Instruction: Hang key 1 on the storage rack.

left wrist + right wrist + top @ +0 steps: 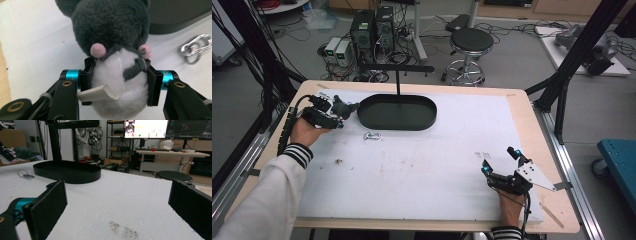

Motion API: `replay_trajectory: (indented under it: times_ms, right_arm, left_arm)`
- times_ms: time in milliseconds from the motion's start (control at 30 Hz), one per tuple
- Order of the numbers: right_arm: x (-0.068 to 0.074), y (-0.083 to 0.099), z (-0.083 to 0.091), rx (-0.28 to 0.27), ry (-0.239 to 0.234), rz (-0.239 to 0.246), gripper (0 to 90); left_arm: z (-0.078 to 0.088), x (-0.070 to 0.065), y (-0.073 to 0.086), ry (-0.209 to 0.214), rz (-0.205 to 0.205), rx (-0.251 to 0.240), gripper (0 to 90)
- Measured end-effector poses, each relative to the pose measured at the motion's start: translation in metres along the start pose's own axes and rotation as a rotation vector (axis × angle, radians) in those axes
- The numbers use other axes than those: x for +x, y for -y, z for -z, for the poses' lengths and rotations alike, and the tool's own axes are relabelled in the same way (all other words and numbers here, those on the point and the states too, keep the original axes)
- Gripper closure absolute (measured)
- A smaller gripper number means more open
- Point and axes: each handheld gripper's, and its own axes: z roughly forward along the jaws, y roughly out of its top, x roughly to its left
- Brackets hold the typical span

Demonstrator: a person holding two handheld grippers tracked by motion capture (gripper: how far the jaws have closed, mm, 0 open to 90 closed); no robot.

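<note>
A grey and white plush toy [117,37] with pink paws is pinched at its white belly between the pads of my left gripper [120,82], which is shut on it. From above, the plush toy [343,106] and the left gripper [337,112] sit at the table's far left, just left of a black oval tray [397,125]. A silver carabiner with a key ring [372,136] lies on the mat in front of the tray. My right gripper [500,160] rests near the front right, open, with nothing between its pads [47,207].
A white foam mat [422,170] covers the wooden table. A thin black post [398,82] rises from behind the tray. Beyond the far edge stand a stool [469,42] and computer cases [372,27]. Black frame legs [562,95] flank the right side.
</note>
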Motion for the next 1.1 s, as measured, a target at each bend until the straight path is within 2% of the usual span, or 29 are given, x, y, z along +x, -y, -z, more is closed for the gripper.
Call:
replay_trajectory:
  times_ms: [333,367,467,600,700,833,933,1100]
  right_arm:
    - [0.0,0.0,0.0,-0.001,-0.001,0.003,1.2]
    - [0.0,0.0,0.0,-0.001,-0.001,0.004,1.3]
    - [0.0,0.0,0.0,-0.001,-0.001,0.004,1.3]
    - [0.001,0.0,0.0,0.002,-0.002,0.001,1.3]
    - [0.001,0.0,0.0,-0.001,-0.002,0.008,1.3]
    - [0.001,0.0,0.0,-0.001,-0.002,0.009,1.3]
    - [0.001,0.0,0.0,0.0,0.0,0.011,1.3]
    - [0.001,0.0,0.0,0.0,0.001,0.014,1.3]
  left_arm:
    - [0.007,-0.005,-0.002,0.031,-0.001,-0.045,52.6]
    - [0.01,-0.005,-0.003,0.049,0.002,-0.062,52.6]
    - [0.014,-0.006,-0.004,0.064,0.013,-0.091,52.5]
    - [0.024,-0.006,-0.004,0.124,0.025,-0.149,52.5]
    - [0.03,-0.006,-0.004,0.144,0.021,-0.18,52.5]
    - [0.034,-0.005,-0.004,0.156,0.03,-0.195,52.5]
    - [0.039,-0.005,-0.007,0.157,0.016,-0.192,52.5]
    - [0.049,-0.01,-0.019,0.167,-0.018,-0.219,52.5]
